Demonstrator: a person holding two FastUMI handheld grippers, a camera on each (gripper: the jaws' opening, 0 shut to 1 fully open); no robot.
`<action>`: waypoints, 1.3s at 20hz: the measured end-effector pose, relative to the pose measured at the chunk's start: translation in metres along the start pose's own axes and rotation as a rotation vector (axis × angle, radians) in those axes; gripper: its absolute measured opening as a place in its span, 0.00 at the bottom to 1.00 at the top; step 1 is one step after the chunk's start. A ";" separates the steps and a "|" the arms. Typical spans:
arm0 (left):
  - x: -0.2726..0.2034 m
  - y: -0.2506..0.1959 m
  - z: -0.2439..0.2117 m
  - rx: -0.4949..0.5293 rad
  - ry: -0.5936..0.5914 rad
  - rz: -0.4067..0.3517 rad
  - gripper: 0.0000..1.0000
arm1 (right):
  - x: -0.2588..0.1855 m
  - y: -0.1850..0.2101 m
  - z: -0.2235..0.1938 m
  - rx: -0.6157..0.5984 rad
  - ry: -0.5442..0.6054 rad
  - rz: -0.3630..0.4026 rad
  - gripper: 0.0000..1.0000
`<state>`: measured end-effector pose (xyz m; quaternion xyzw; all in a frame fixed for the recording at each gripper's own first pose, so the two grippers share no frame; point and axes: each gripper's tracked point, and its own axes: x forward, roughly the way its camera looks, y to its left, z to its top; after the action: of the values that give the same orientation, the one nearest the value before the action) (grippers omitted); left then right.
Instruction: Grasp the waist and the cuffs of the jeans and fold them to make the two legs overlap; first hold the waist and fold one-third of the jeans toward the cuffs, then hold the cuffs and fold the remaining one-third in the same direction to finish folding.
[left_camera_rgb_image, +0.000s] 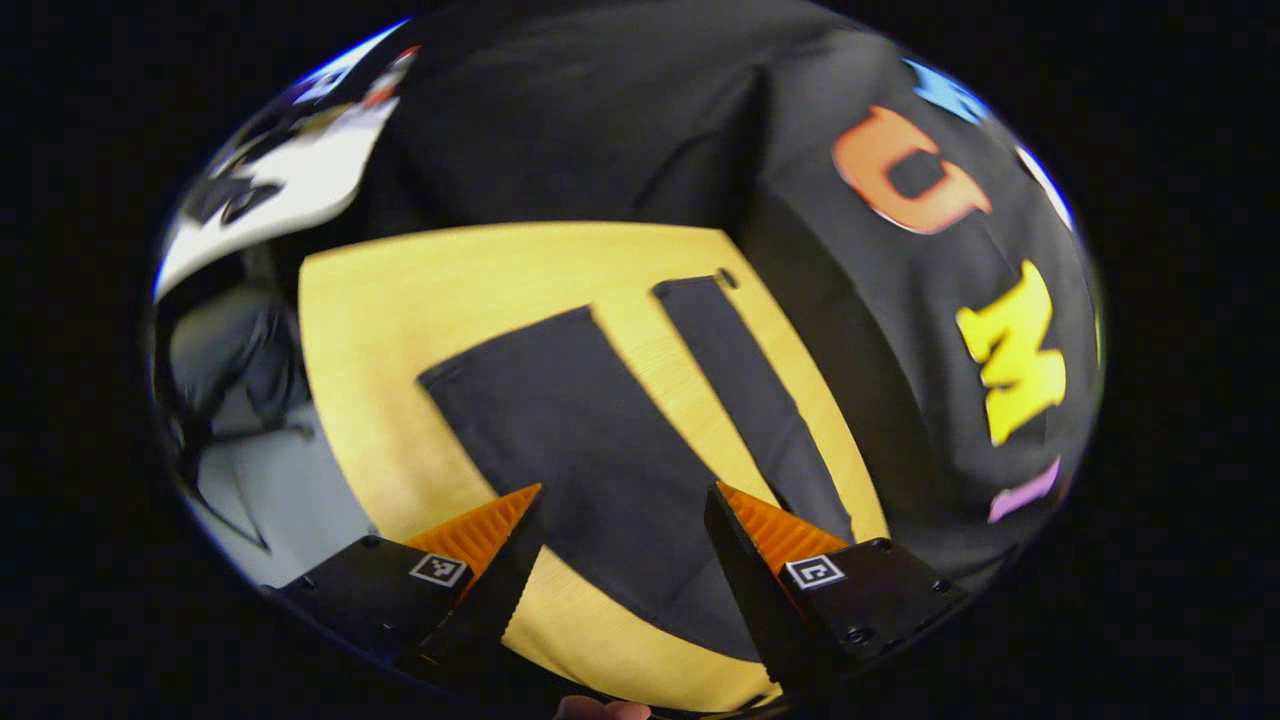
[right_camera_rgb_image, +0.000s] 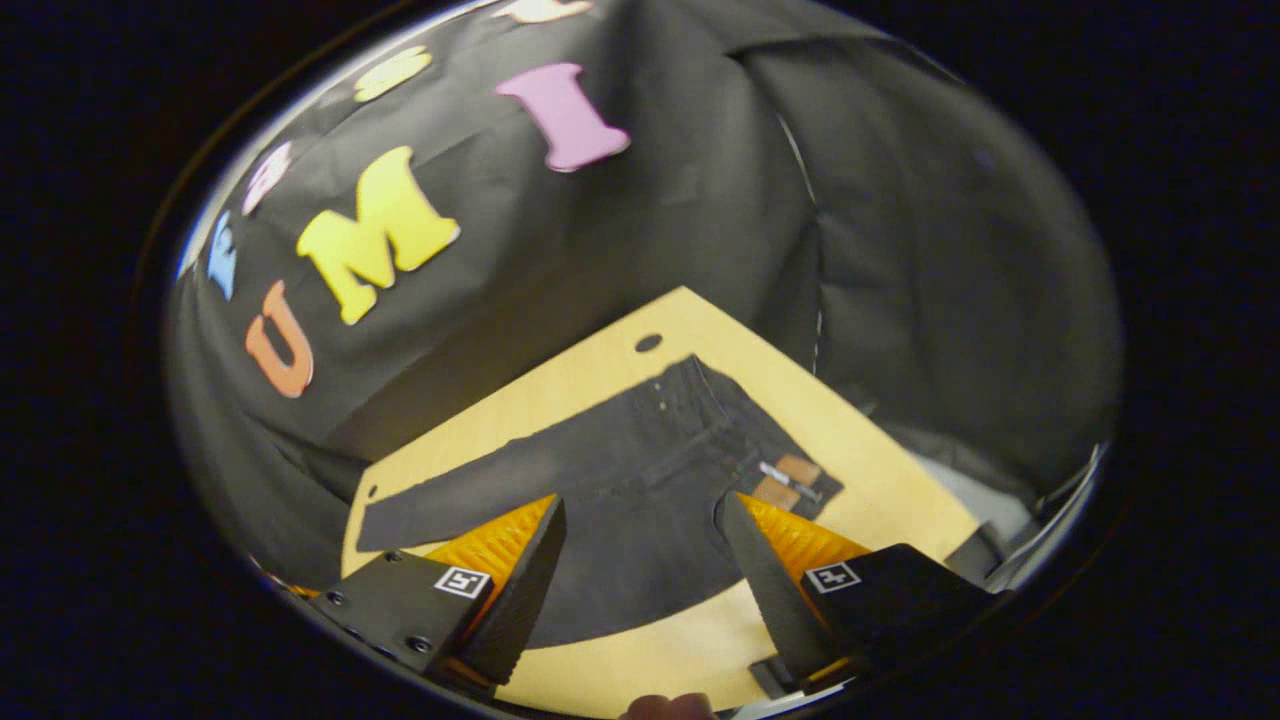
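Both claws hang wide open and empty: left gripper (left_camera_rgb_image: 625, 500) above the legs, right gripper (right_camera_rgb_image: 640, 510) above the seat. Dark, matte jeans (right_camera_rgb_image: 620, 480) lie flat on the smooth yellow wooden table (right_camera_rgb_image: 860, 440), legs spread, waist toward two o'clock; bare margins surround them.

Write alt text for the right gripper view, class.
Dark jeans lie flat and unfolded on a yellow wooden table, waist toward the right. The right gripper hovers above them, jaws open, holding nothing.
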<state>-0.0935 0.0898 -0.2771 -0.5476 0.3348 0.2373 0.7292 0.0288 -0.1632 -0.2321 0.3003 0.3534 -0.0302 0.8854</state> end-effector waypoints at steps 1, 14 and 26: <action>0.002 0.013 0.001 -0.104 0.012 0.018 0.99 | 0.000 -0.011 -0.006 0.074 0.033 -0.012 0.98; 0.035 0.032 0.024 -0.204 0.003 0.046 0.99 | 0.026 -0.057 -0.034 0.505 0.147 -0.055 1.00; 0.068 0.002 0.026 -0.168 0.026 0.018 0.77 | 0.056 -0.080 -0.015 0.651 0.126 -0.089 0.92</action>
<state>-0.0438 0.1142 -0.3252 -0.6070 0.3278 0.2641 0.6740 0.0409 -0.2112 -0.3176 0.5530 0.3920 -0.1615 0.7173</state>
